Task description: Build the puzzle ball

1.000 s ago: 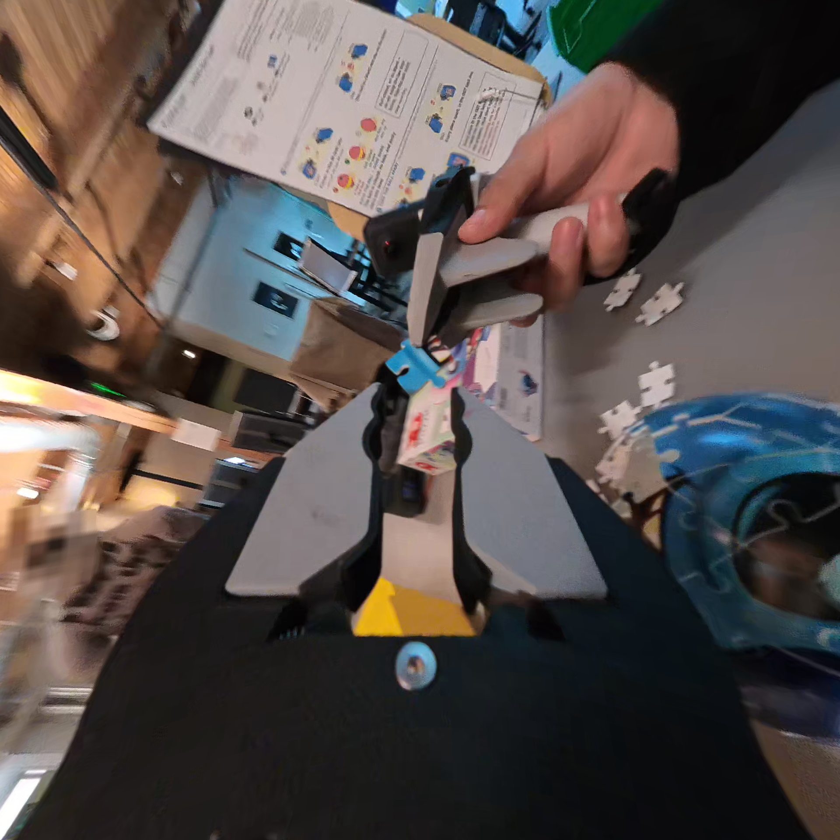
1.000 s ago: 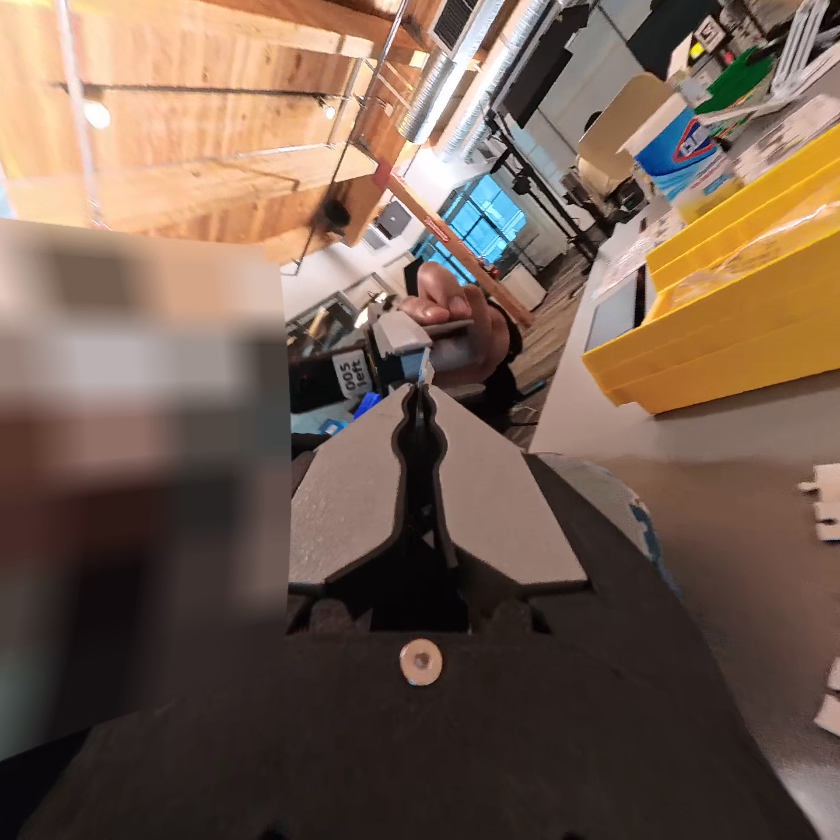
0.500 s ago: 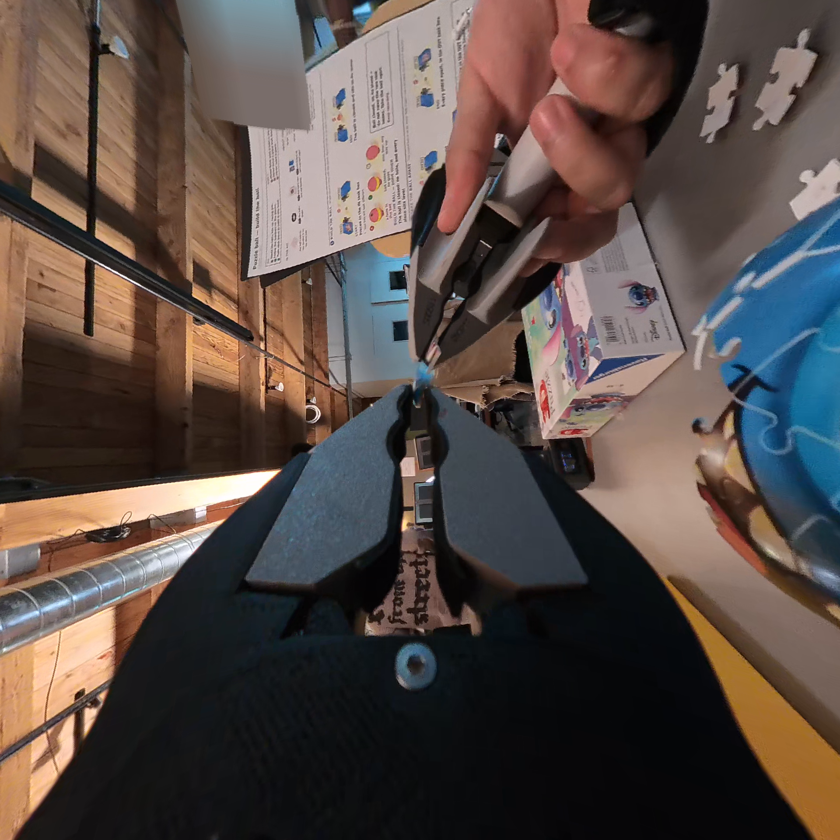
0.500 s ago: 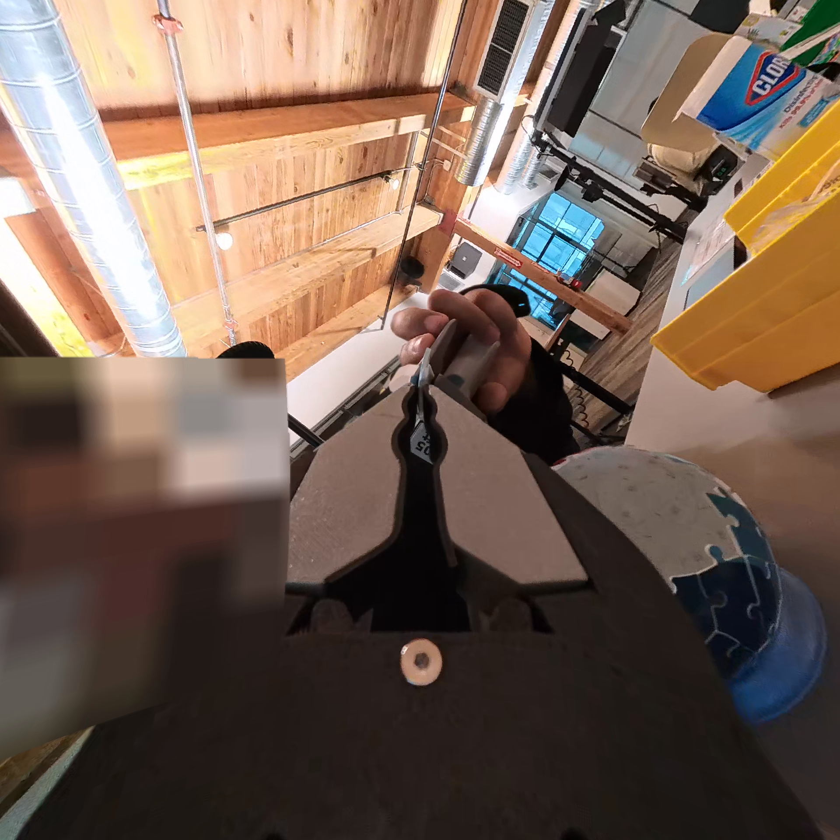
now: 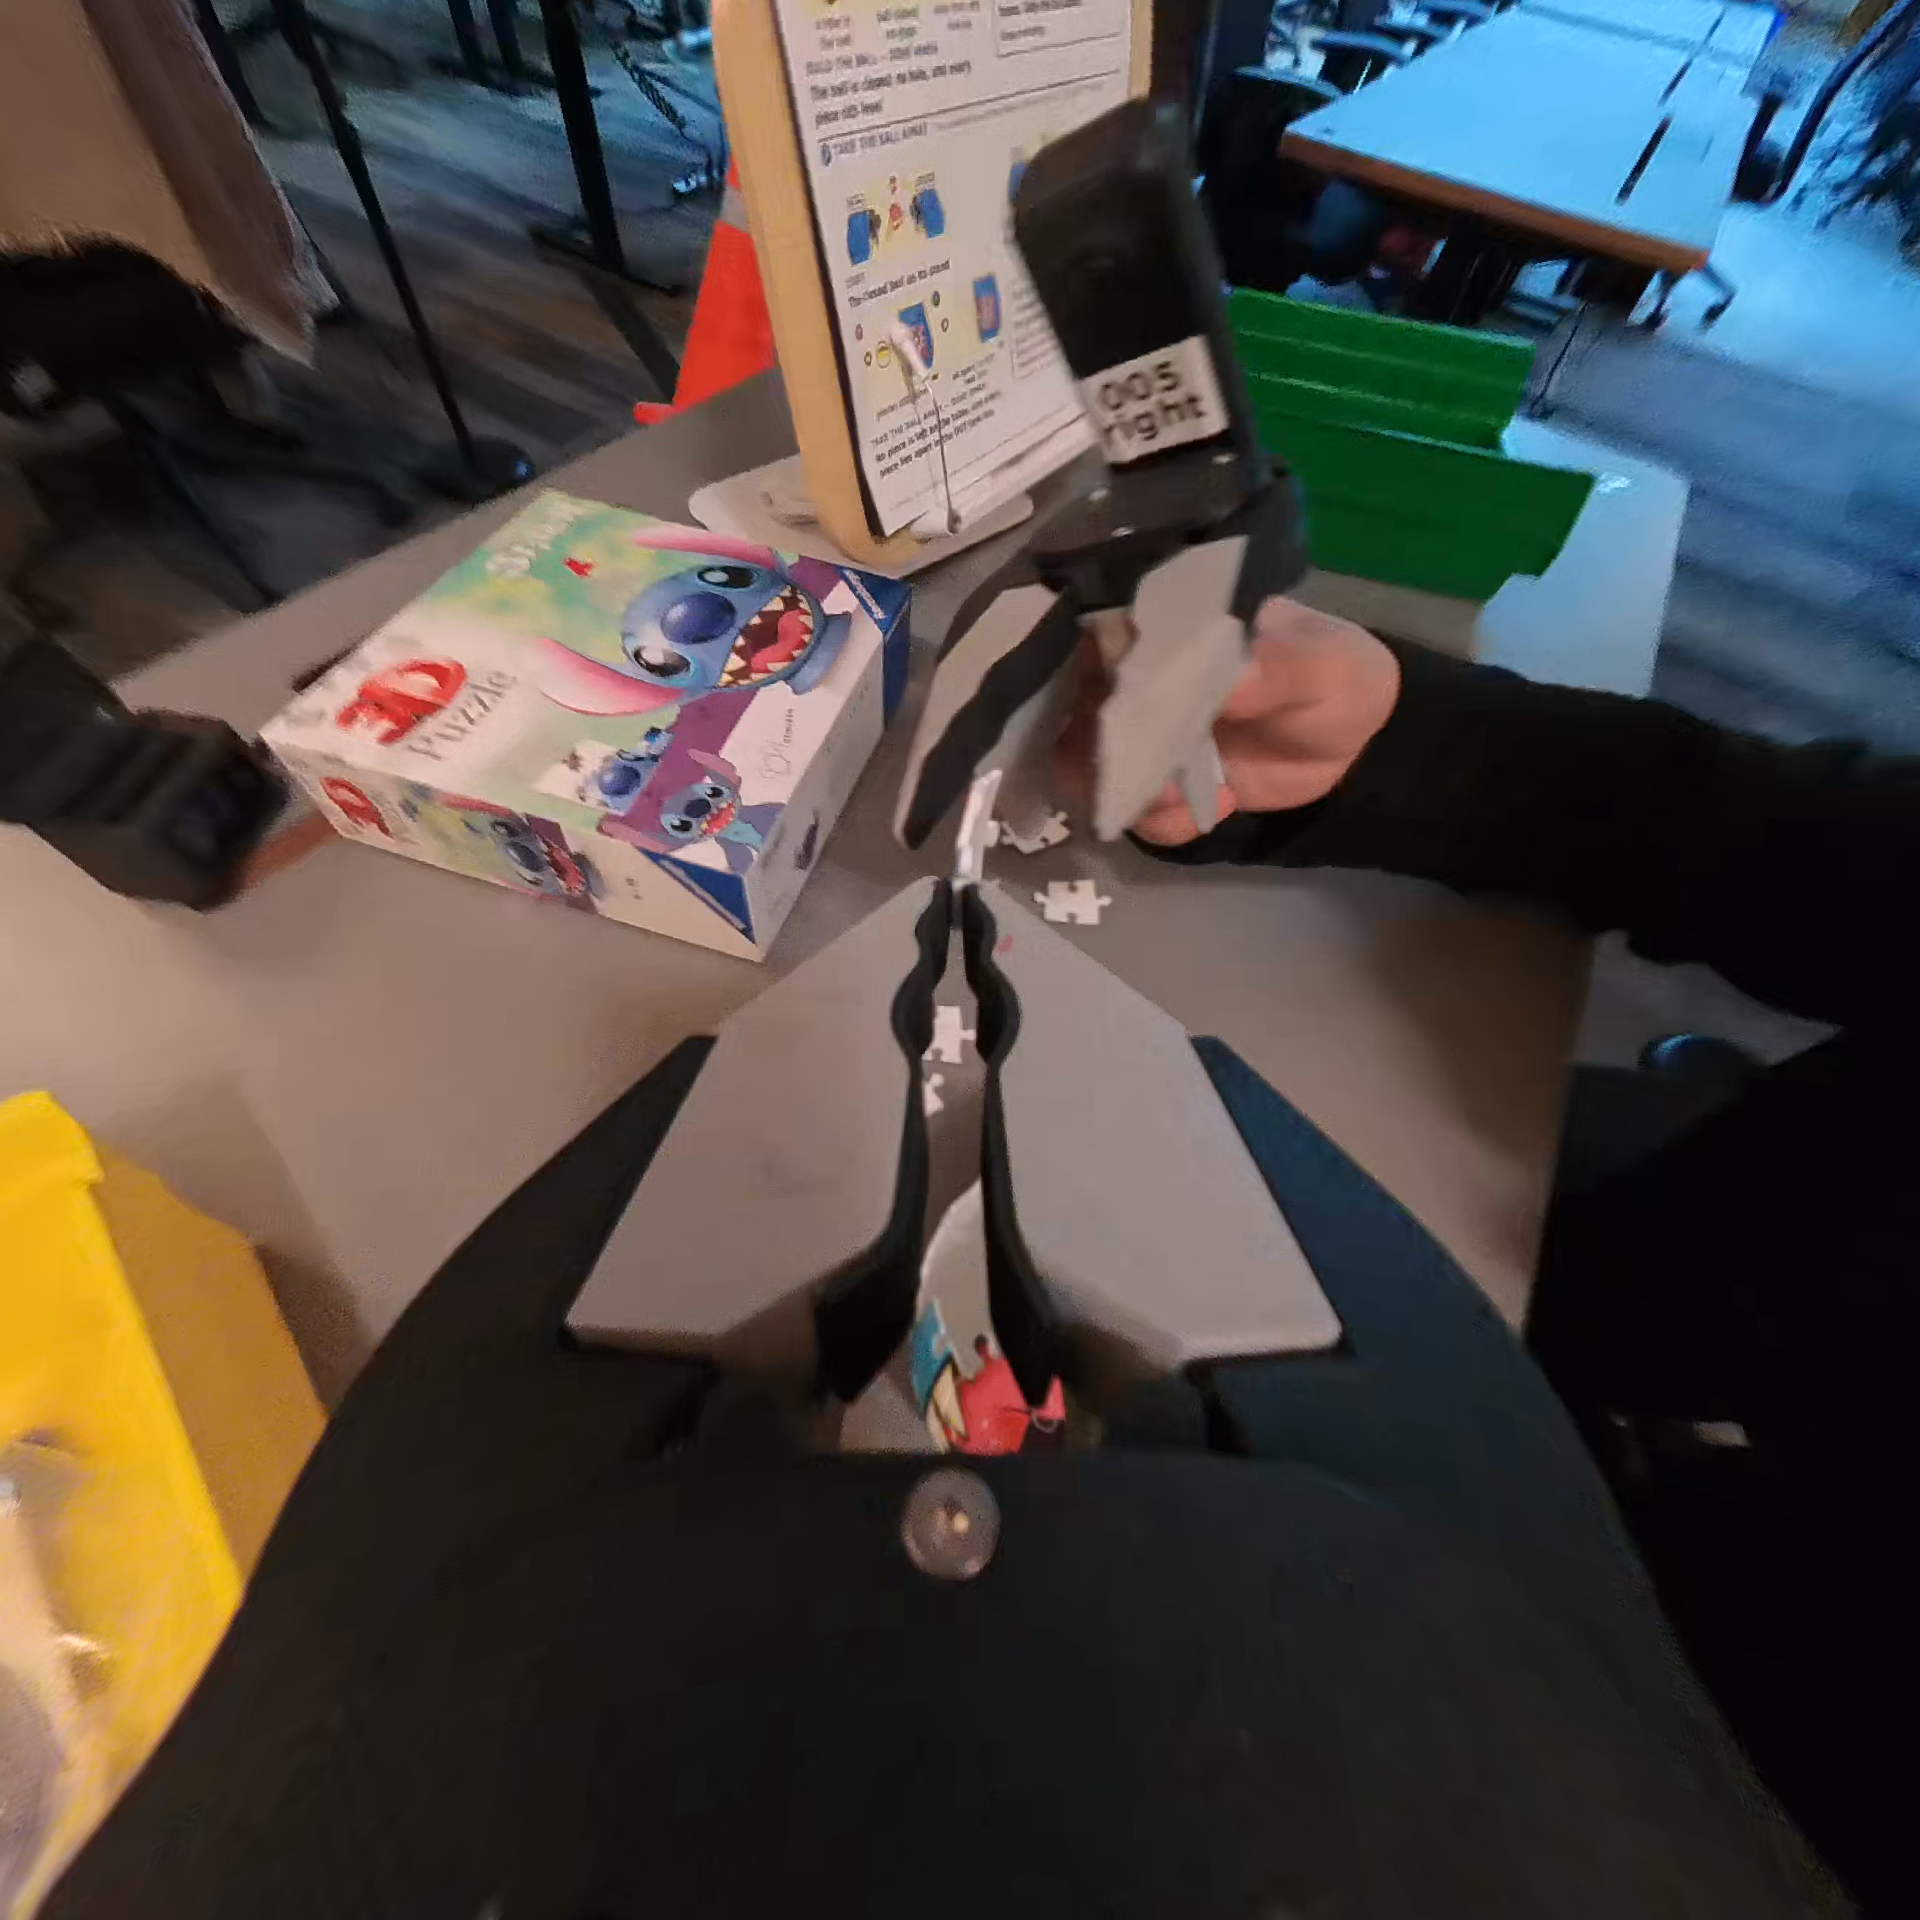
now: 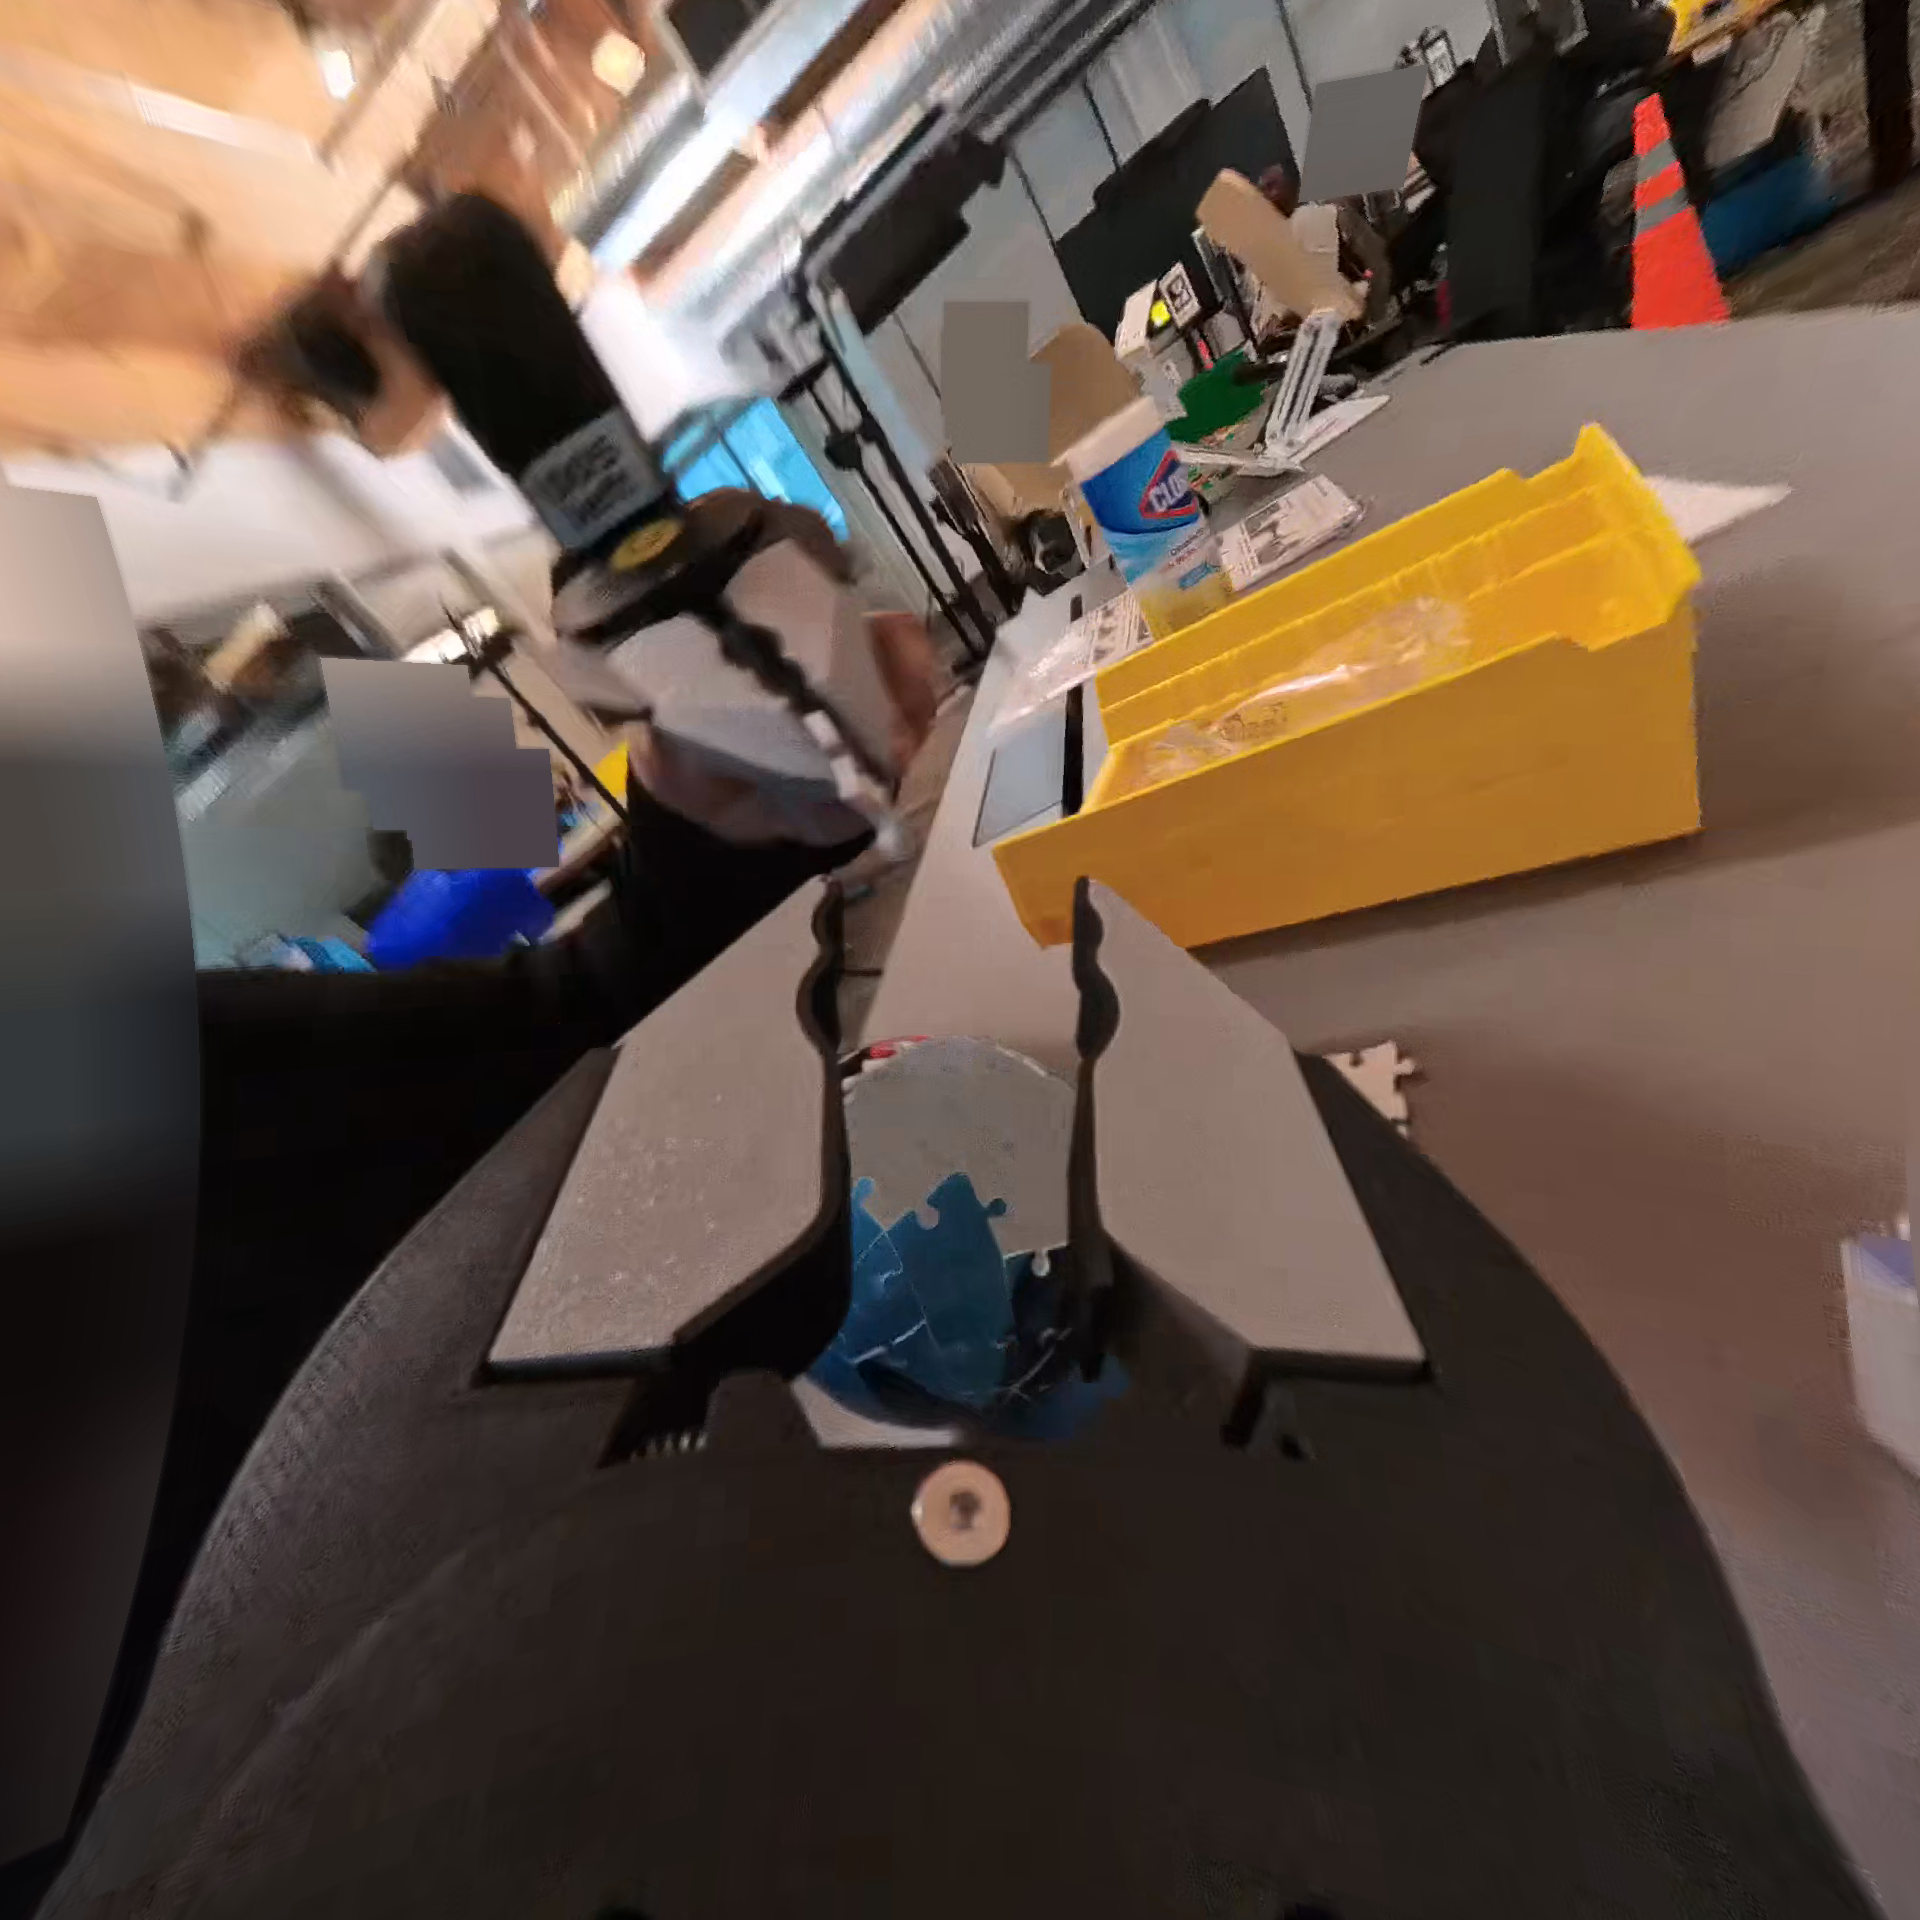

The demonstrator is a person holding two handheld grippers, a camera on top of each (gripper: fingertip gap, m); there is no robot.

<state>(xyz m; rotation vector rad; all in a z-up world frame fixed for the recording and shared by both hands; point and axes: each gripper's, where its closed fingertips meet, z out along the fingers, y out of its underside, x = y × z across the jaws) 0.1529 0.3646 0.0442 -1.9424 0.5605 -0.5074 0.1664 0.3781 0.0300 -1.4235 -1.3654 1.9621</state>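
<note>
My left gripper (image 5: 954, 896) is shut on a small puzzle piece (image 5: 972, 831), seen edge-on and sticking out past the tips. The right gripper (image 5: 1023, 800) shows beyond it, held in a hand, jaws apart and off the piece. In the right wrist view my right gripper (image 6: 956, 904) is open and empty above the partly built puzzle ball (image 6: 956, 1132), grey inside with blue pieces. The left gripper (image 6: 873, 800) is blurred ahead of it. The ball (image 5: 982, 1382) also shows low between my left fingers. Loose white pieces (image 5: 1070, 900) lie on the grey table.
The puzzle box (image 5: 582, 707) lies on the table at the left, with an instruction board (image 5: 935, 260) behind it and green bins (image 5: 1392, 468) at the right. A yellow bin (image 6: 1403, 727) stands right of the ball, with a wipes canister (image 6: 1143, 499) behind it. Both grippers' tips are close together, under 4 cm apart.
Both grippers held the piece tip to tip, pointing up. Now the right gripper has opened and drawn off; the left alone holds the piece. Both views have swung down to the table.
</note>
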